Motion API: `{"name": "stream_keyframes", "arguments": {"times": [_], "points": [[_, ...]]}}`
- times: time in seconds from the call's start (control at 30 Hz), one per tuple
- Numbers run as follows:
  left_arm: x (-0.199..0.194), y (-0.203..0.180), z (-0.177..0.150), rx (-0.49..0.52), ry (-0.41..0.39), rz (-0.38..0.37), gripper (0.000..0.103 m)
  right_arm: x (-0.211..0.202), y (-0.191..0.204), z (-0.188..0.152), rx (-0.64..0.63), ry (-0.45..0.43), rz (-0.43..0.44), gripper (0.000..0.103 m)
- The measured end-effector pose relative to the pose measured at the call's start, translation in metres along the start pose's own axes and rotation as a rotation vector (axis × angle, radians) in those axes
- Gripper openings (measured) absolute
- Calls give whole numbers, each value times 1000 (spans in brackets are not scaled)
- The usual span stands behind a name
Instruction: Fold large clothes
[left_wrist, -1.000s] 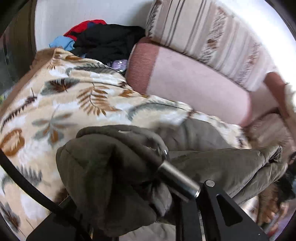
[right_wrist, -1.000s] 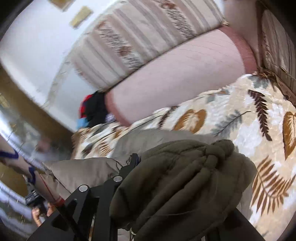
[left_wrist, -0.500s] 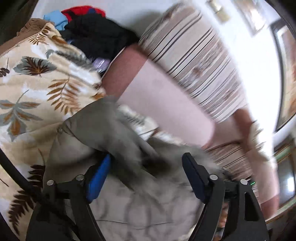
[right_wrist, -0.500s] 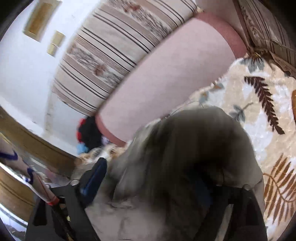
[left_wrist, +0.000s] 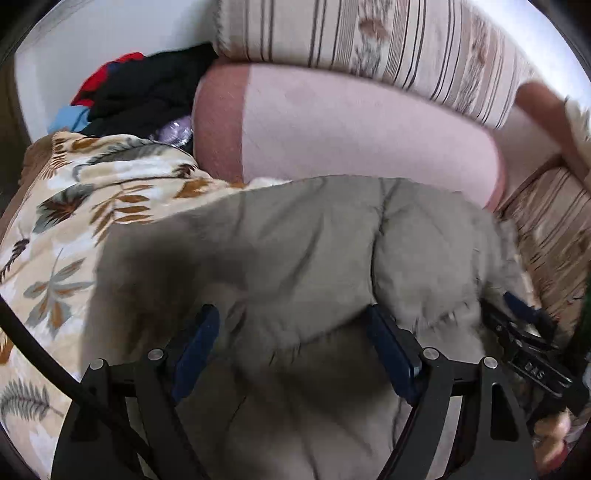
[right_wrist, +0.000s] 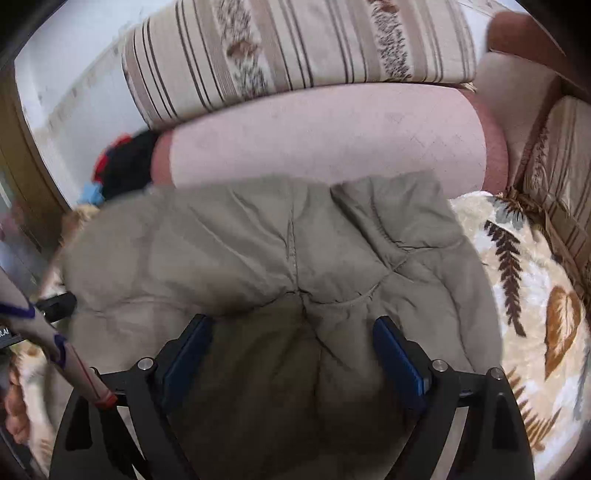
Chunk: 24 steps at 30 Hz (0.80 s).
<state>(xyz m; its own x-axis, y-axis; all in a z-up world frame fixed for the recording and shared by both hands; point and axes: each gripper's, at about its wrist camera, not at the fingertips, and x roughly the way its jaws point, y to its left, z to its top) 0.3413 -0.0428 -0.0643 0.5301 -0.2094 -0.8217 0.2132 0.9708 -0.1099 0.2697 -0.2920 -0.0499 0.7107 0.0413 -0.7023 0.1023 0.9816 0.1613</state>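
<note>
An olive-grey padded jacket lies folded over on a leaf-patterned blanket on a sofa. My left gripper hovers over the jacket's near edge. Its jaws are opening, and its blue pads stand apart from the fabric with nothing pinched. In the right wrist view the same jacket spreads out under my right gripper, whose blue pads stand wide and grip nothing. The right gripper also shows at the right edge of the left wrist view.
A pink bolster and a striped cushion run along the sofa back just behind the jacket. A pile of black, red and blue clothes sits in the far left corner. The blanket lies bare to the right.
Both grippers were shut on bunched jacket fabric and have opened and let it go. The jacket has dropped flat onto the blanket, and both grippers have sunk toward it.
</note>
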Motion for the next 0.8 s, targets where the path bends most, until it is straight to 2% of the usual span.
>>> {"name": "stream_keyframes", "arguments": {"times": [0.07,0.13,0.23,0.47,0.57,0.67,0.73,0.8], "points": [[23,0,8,-2,23,17,81,14,-5,2,-5,3,-16,92],[39,1,15,-19,33,17,88,28,-17,8,20,11,-20,92],[63,4,29,-53,30,19,92,52,-35,18,54,28,-12,94],[100,19,43,-128,34,-20,96,93,-56,35,142,80,69,99],[94,21,45,-146,54,-15,96,95,-54,35,142,103,64,100],[66,29,43,-180,39,-25,93,68,-50,36,120,74,8,96],[37,38,34,-168,3,-32,93,34,-52,26,108,6,20,95],[10,52,19,-131,-61,5,93,12,-56,12,94,-25,14,95]]}}
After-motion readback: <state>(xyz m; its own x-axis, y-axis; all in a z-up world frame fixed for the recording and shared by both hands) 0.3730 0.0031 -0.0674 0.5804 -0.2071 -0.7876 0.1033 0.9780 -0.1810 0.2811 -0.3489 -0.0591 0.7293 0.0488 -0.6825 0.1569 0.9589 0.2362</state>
